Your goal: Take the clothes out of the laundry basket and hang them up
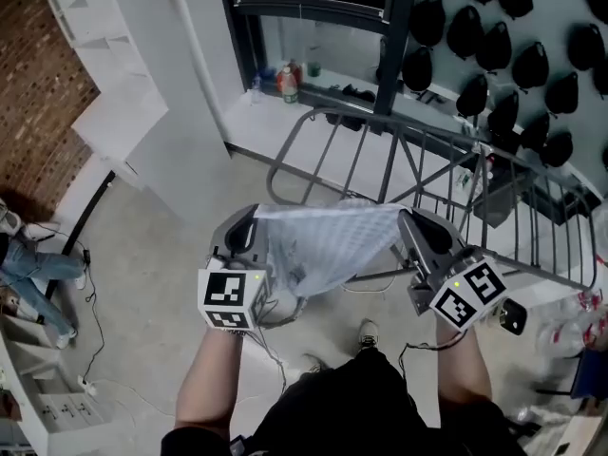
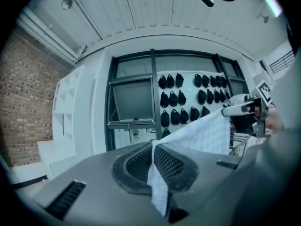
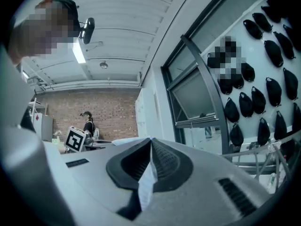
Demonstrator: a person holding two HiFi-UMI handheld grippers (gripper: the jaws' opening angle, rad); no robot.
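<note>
Cloth [image 1: 328,245], centre frame, showing white with fine grey-blue check. Left gripper [image 1: 255,218] and right gripper [image 1: 407,220] showing grey, pads black mesh, cubes carrying black-and-white squares. Drying rack [image 1: 290,141] showing dark grey. Brick wall [image 1: 33,93], upper left, showing red-brown. Black bags [image 1: 530,65] dotting pale wall, upper right. Floor [image 1: 161,245] showing pale grey.

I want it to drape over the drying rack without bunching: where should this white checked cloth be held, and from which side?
By its two top corners, one gripper coming in from each outer end. The left gripper and right gripper are shut on the corners of the cloth, so its top edge runs fairly straight and the middle sags free, probably ready to lay across a rack rail.
</note>
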